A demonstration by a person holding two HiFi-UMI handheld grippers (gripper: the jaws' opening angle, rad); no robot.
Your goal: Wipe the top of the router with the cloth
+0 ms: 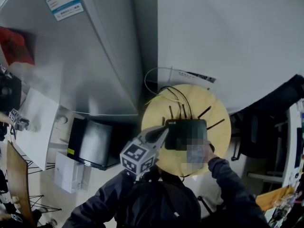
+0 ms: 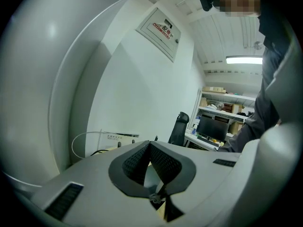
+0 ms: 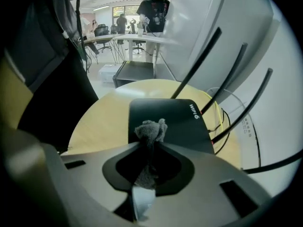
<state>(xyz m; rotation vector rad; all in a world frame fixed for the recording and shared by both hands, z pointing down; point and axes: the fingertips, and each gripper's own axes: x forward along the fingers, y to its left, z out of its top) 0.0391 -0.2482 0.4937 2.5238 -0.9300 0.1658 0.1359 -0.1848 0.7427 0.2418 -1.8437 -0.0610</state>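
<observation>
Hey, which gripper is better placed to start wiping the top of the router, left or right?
Right. The right gripper has its fingers shut on the cloth, held over the router. The left gripper is shut on nothing, and its view faces the wall.

A round wooden table point(image 1: 154, 122) stood against a white wall point(image 1: 228, 37), with black and yellow cables point(image 1: 172, 95) trailing over its far edge. A dark monitor point(image 1: 92, 144) sat on the floor beside it. An office chair point(image 2: 179, 126) stood farther off, and a red-and-white sign point(image 2: 161, 31) hung on the wall.
</observation>
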